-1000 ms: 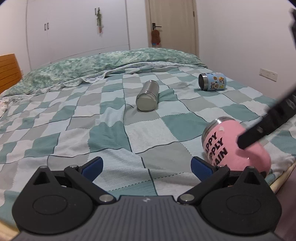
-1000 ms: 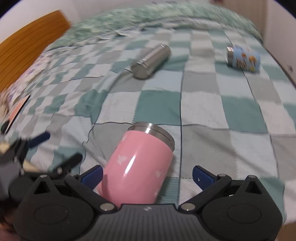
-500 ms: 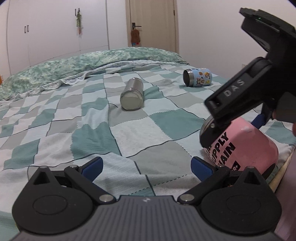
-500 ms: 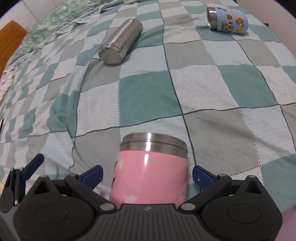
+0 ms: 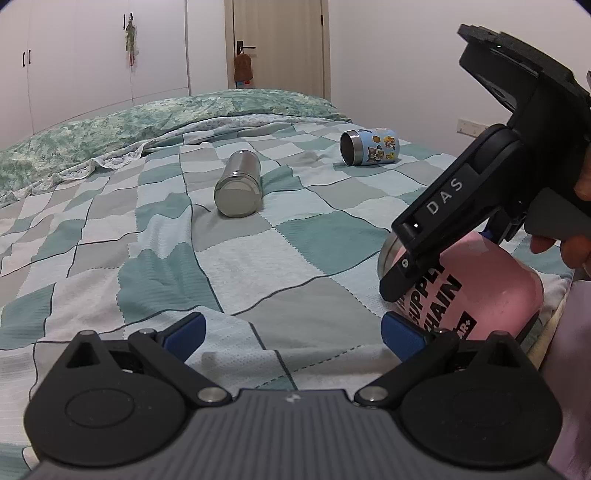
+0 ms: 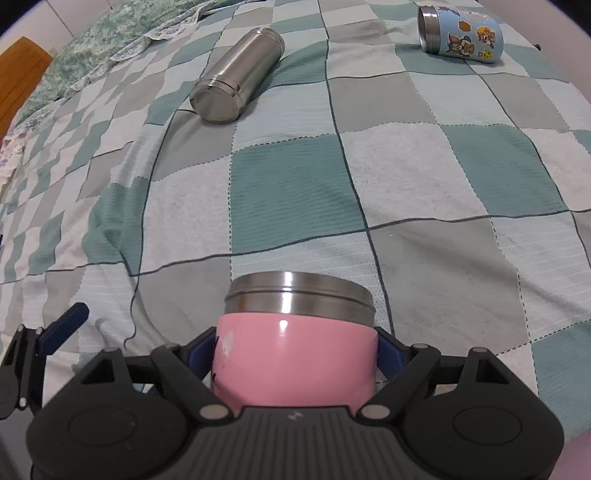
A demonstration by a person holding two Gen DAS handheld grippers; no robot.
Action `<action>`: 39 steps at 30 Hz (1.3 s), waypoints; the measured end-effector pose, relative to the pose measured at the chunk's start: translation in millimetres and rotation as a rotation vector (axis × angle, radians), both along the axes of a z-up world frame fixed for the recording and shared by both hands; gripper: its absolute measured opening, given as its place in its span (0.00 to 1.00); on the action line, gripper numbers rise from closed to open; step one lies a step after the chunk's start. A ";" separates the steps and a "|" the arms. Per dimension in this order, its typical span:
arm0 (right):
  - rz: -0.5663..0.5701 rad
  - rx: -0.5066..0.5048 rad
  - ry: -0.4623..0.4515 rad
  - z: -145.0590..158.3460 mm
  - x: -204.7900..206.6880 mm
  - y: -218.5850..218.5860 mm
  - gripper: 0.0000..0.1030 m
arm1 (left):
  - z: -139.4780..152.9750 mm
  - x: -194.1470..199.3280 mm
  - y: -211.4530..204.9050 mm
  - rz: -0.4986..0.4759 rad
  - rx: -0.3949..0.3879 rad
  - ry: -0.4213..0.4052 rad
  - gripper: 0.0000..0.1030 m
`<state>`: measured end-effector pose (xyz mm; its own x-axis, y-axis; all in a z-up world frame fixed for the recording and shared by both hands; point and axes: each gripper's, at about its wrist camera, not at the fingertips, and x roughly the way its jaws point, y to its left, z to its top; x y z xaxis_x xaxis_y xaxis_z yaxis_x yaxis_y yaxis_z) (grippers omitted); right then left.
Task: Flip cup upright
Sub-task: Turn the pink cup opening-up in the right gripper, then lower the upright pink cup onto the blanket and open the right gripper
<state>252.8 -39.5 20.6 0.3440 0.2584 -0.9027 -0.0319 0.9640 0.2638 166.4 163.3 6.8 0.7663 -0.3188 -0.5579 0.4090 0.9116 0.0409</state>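
Right wrist view shows your right gripper (image 6: 295, 354) closed onto the pink steel-rimmed cup (image 6: 295, 354), its blue pads (image 6: 388, 356) pressed against both sides of the pink body. That cup lies on its side on the checked green, grey and white bedspread (image 6: 295, 192), near the bed's edge, its steel rim pointing away from you toward the middle of the bed. From the left wrist view you can read black lettering on its pink wall (image 5: 480, 280), with your right gripper's black body crossing over the rim end.

Your left gripper (image 5: 291, 332) hangs low over the bedspread with its jaws spread wide and nothing between them; its right blue pad (image 5: 400, 334) sits just beside the pink cup.

Farther up the bed, well apart from your grip, a plain stainless steel cylinder flask (image 6: 236, 75) lies on its side, and a light blue cartoon-printed cup (image 6: 463, 35) lies on its side off to the right.
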 end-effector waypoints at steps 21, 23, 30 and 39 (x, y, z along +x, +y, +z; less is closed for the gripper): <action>0.348 0.048 -0.643 66.9 -52.6 57.9 0.81 | 23.1 -38.3 43.6 0.176 -0.054 -0.048 1.00; 0.384 0.037 -0.643 62.0 -50.1 73.4 0.81 | 21.8 -40.3 47.0 0.187 -0.048 -0.040 1.00; 0.472 -0.064 -0.593 29.6 -37.0 112.5 0.81 | 15.3 -42.2 52.9 0.205 -0.036 -0.013 1.00; 0.477 -0.062 -0.608 26.9 -39.7 113.5 0.81 | 12.5 -41.9 51.1 0.199 -0.042 -0.011 1.00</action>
<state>213.1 74.0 47.6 0.6479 0.4586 -0.6082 -0.5692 0.8221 0.0134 124.5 214.4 19.3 0.8222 -0.1834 -0.5388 0.2208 0.9753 0.0050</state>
